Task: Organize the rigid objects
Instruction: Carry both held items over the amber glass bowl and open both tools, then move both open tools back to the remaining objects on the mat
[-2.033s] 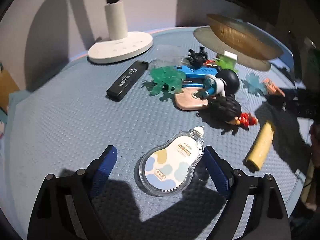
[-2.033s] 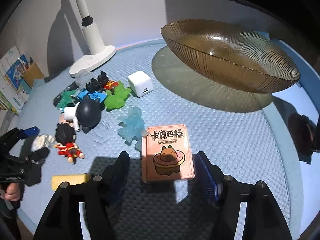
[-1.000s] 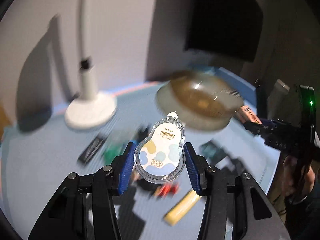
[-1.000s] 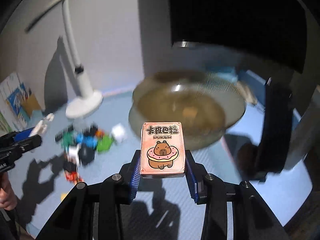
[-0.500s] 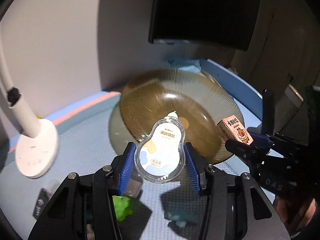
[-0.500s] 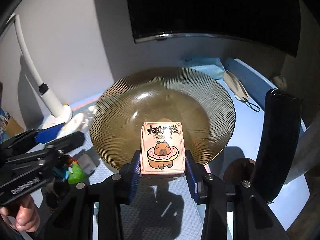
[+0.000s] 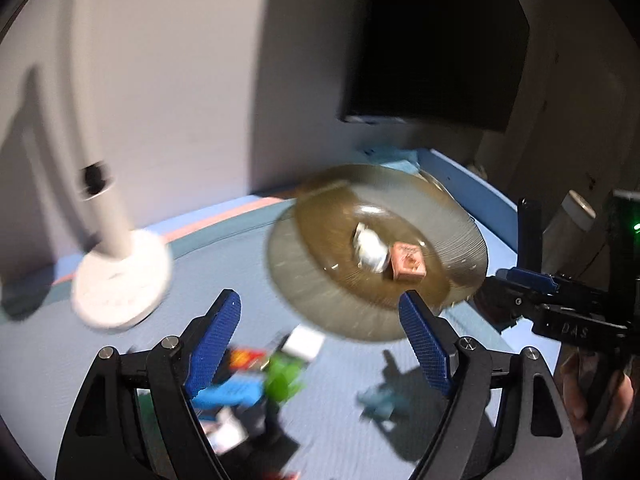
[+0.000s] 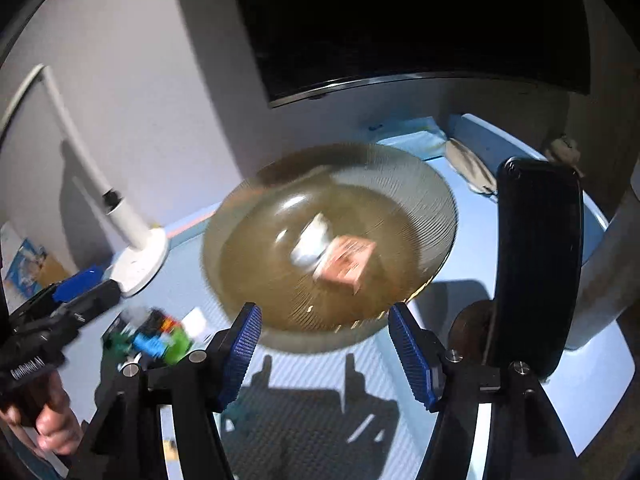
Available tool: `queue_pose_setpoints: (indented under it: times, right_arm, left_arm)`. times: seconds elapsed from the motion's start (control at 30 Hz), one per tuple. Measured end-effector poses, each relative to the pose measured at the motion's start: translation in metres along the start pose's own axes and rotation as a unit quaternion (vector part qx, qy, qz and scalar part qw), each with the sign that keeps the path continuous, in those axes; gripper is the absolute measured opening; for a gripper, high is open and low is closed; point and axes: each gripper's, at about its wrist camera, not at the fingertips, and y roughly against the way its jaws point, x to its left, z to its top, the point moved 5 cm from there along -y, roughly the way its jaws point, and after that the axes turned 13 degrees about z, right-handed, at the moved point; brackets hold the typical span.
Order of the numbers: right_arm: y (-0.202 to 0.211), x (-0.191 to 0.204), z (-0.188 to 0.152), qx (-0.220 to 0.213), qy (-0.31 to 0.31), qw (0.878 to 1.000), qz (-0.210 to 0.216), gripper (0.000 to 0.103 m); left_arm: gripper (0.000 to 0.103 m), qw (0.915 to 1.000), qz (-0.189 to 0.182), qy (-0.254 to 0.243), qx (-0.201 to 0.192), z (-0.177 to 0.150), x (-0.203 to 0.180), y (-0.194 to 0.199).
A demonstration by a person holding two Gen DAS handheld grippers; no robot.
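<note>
Both tongs, left (image 7: 320, 344) and right (image 8: 324, 344), spread wide and empty above the surface (image 8: 460, 300). Pink card box (image 8: 346, 264) and white tape dispenser (image 8: 310, 246) inside the amber bowl (image 8: 432, 208). Best to swing back left toward the toy pile (image 8: 156, 336), steadily, clear of the bowl's rim.

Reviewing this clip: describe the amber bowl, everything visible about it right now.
The amber bowl is wide, shallow, translucent brown, glass-like, with fine radial ribbing to the rim. It sits upright on the blue mat, motion-blurred in both views. Inside lie a pink card box and a pale correction tape dispenser, side by side. Neither gripper touches it.
</note>
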Motion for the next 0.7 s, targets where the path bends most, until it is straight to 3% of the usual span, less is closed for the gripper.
queue_pose_setpoints:
  times: [0.23, 0.47, 0.57, 0.7]
  right_arm:
    - [-0.012, 0.050, -0.039, 0.032, 0.054, 0.996, 0.056, 0.065]
    - [-0.035, 0.091, -0.073, 0.040, 0.066, 0.990, 0.117, 0.065]
    - [-0.050, 0.109, -0.089, 0.040, 0.094, 0.987, 0.124, 0.065]
    - [-0.072, 0.122, -0.110, 0.043, 0.145, 0.984, 0.094, 0.065]
  left_arm:
    - [0.080, 0.9973, 0.058, 0.045, 0.011, -0.071, 0.068, 0.046]
    - [0.080, 0.9842, 0.107, 0.133, 0.046, -0.139, 0.120, 0.047]
    - [0.080, 0.9804, 0.123, 0.142, 0.059, -0.157, 0.125, 0.034]
    - [0.080, 0.9794, 0.150, 0.117, 0.067, -0.169, 0.120, 0.022]
